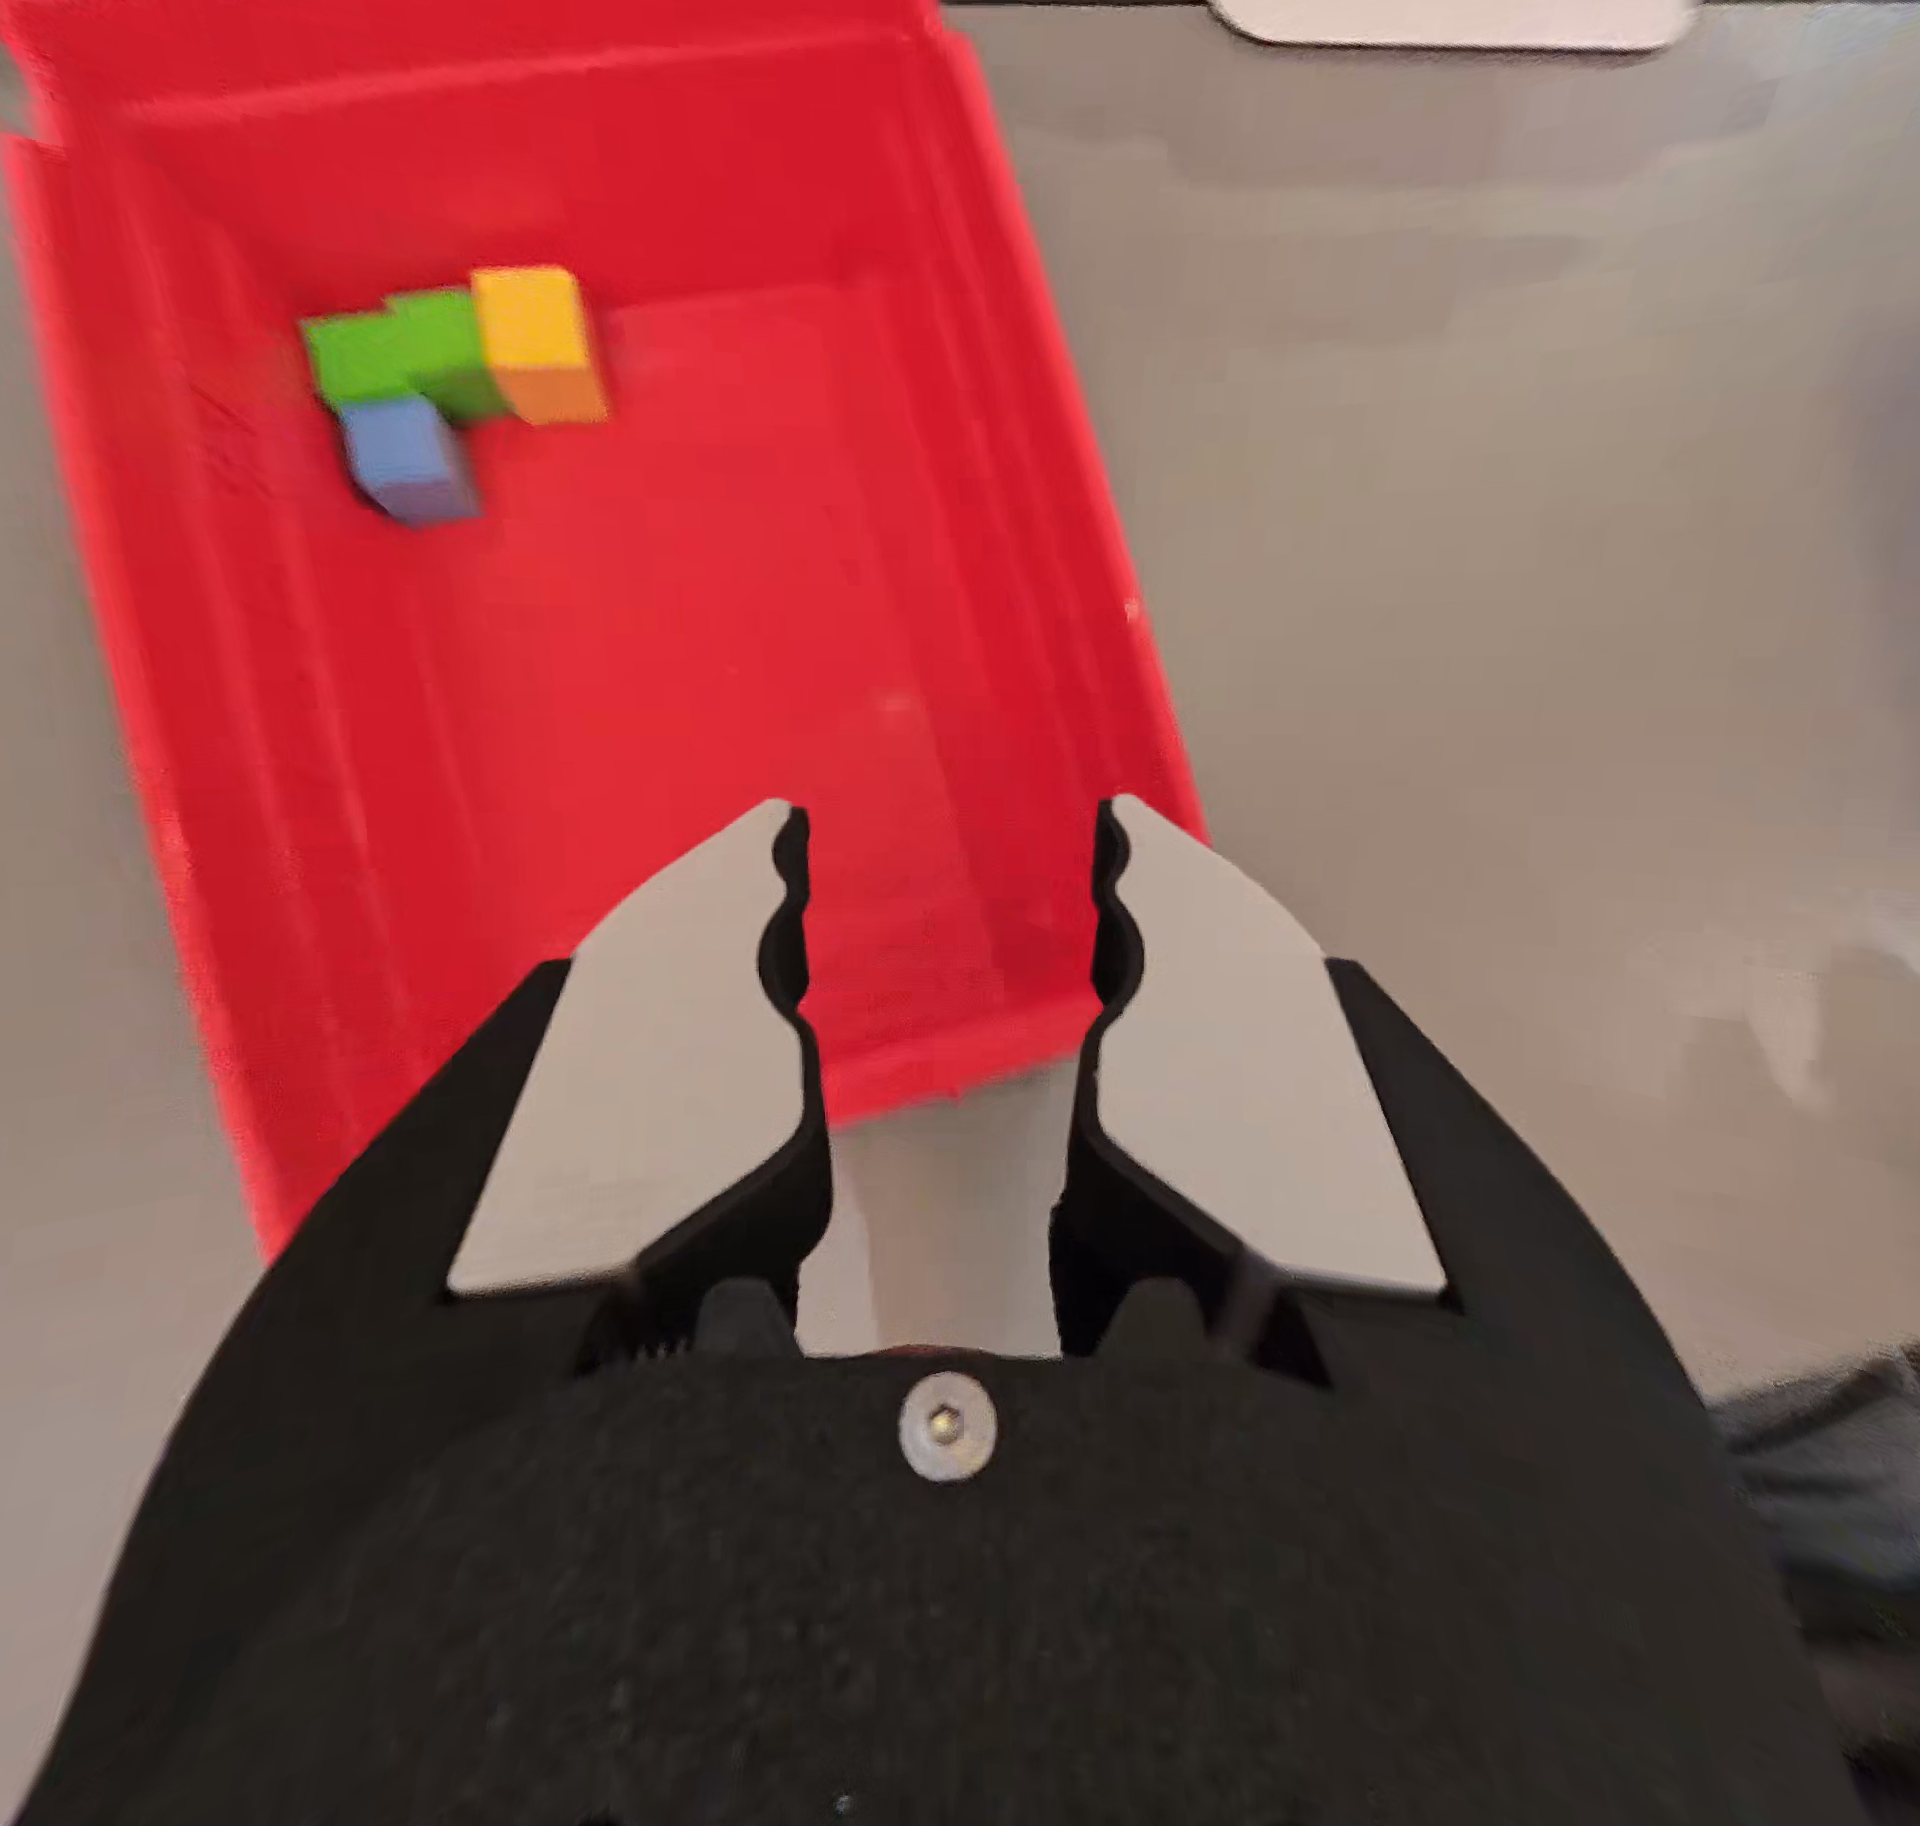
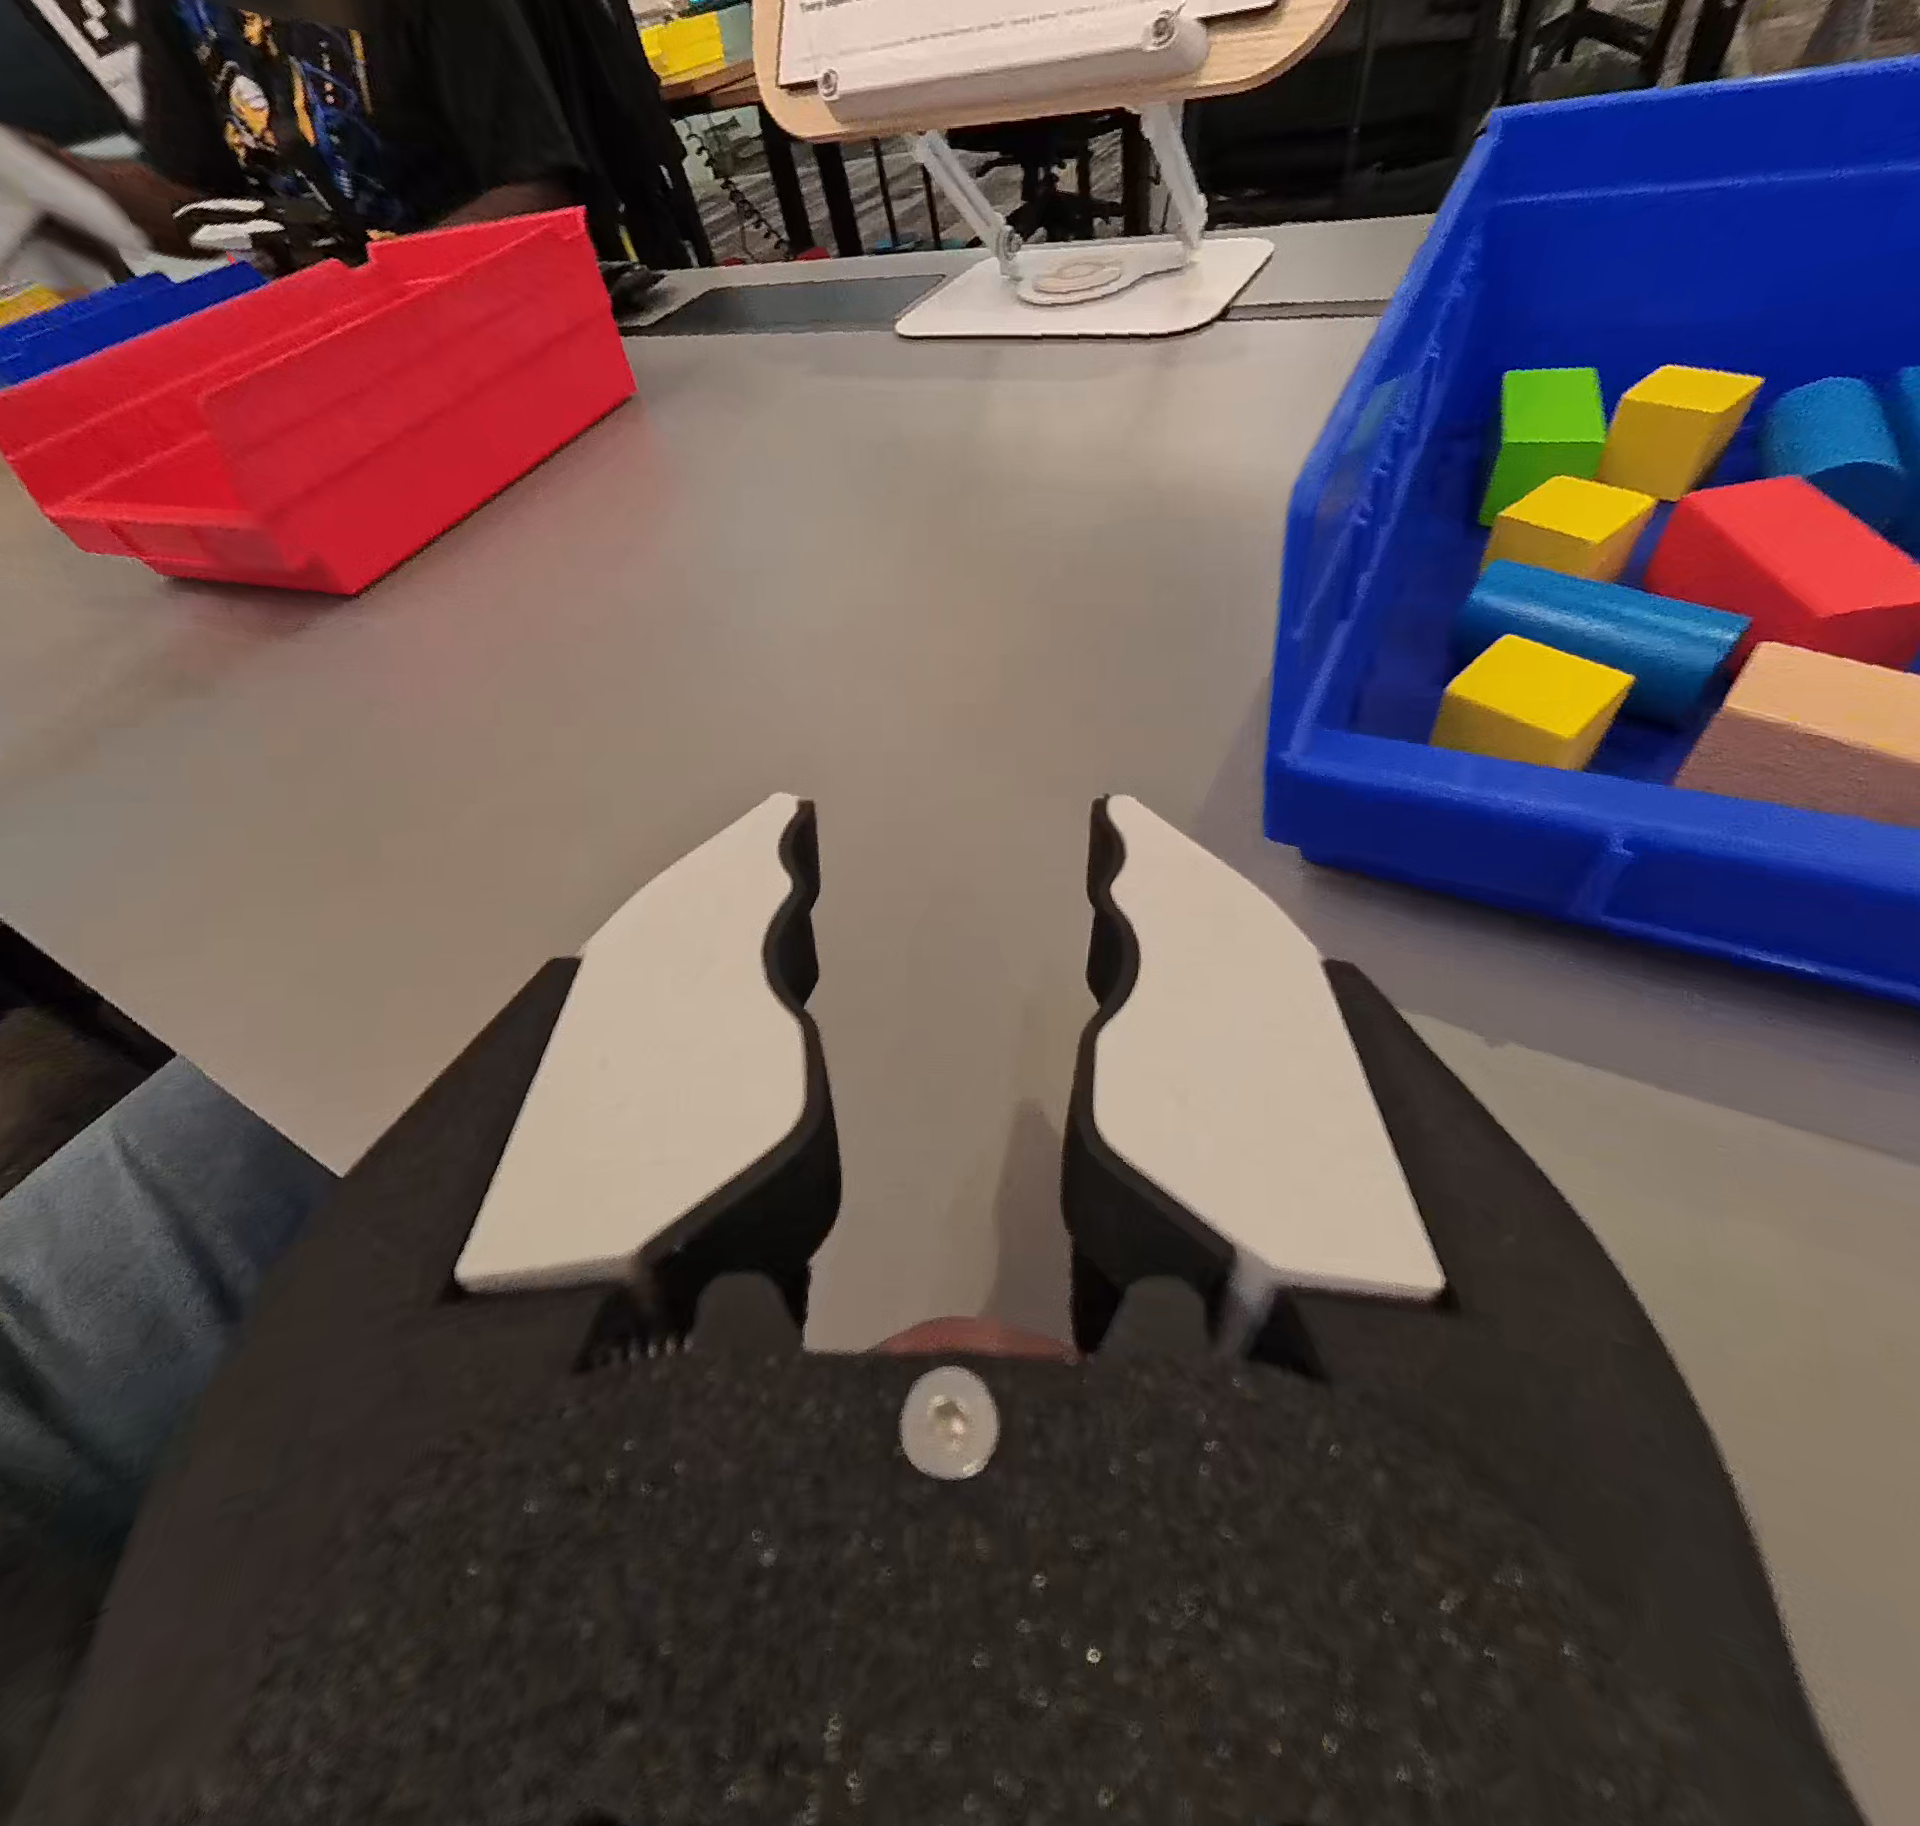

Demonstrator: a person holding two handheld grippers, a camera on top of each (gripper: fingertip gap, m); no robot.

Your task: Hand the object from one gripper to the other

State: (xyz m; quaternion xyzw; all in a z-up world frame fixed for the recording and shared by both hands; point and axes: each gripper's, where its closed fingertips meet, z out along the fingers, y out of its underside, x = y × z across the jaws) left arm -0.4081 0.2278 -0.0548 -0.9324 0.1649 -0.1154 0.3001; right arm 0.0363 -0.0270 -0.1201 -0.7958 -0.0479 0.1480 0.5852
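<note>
Two tools show, each with its jaws standing apart and nothing between them. Nearest in the right wrist view, the right tool (image 2: pixel 951 810) hangs low over the bare grey desk (image 2: pixel 831 581), its gap of middling width, with a blue-sleeved arm (image 2: pixel 114 1288) at the lower left edge. Just beyond and to its right sits a blue bin (image 2: pixel 1455 841) holding wooden blocks: a yellow cube (image 2: pixel 1527 701) nearest the front wall, a blue cylinder (image 2: pixel 1600 633) behind it, a tan block (image 2: pixel 1829 727) to the right, then a red block (image 2: pixel 1787 555), two more yellow pieces and a green block (image 2: pixel 1548 431) toward the back. Farther off to the left lies a red bin (image 2: pixel 343 405), well apart from the blue one. At the far edge stands a white stand (image 2: pixel 1086 285) carrying a board with a printed sheet, and a person in a dark shirt (image 2: pixel 343 103) sits behind the red bin. In the left wrist view, which is blurred, the left tool (image 1: pixel 948 810) hovers over the near end of the red bin (image 1: pixel 987 342), equally parted and empty. Toward the bin's far left corner lie an orange block (image 1: pixel 540 342), a green block (image 1: pixel 416 353) and a blue block (image 1: pixel 405 457), clustered and touching.
</note>
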